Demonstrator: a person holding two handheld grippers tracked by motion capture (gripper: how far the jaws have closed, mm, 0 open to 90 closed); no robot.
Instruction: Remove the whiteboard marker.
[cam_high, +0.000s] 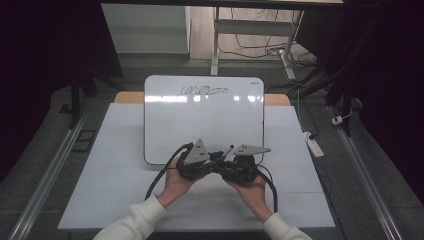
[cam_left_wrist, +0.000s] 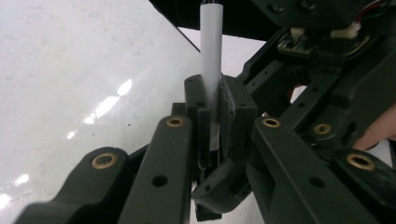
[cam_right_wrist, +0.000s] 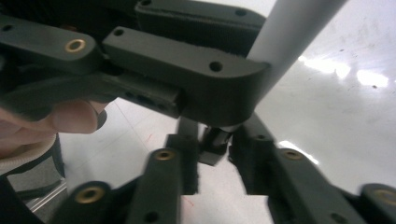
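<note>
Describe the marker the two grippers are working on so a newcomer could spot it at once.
Start at the whiteboard lying on the pale table cover, with a black scribble near its far edge. Just past its near edge, the left gripper clamps a marker by its barrel. It is the only slim white cylinder among all the black gripper parts.

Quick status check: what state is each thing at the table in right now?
White cylindrical marker: upright, clamped by the left gripper, cap end down.
Dark marker cap: on the marker's low end, between the right gripper's closed jaws.
Left gripper: shut on the marker.
Right gripper: shut on the cap.
White rectangular whiteboard: flat on the table, scribble near its far edge.
</note>
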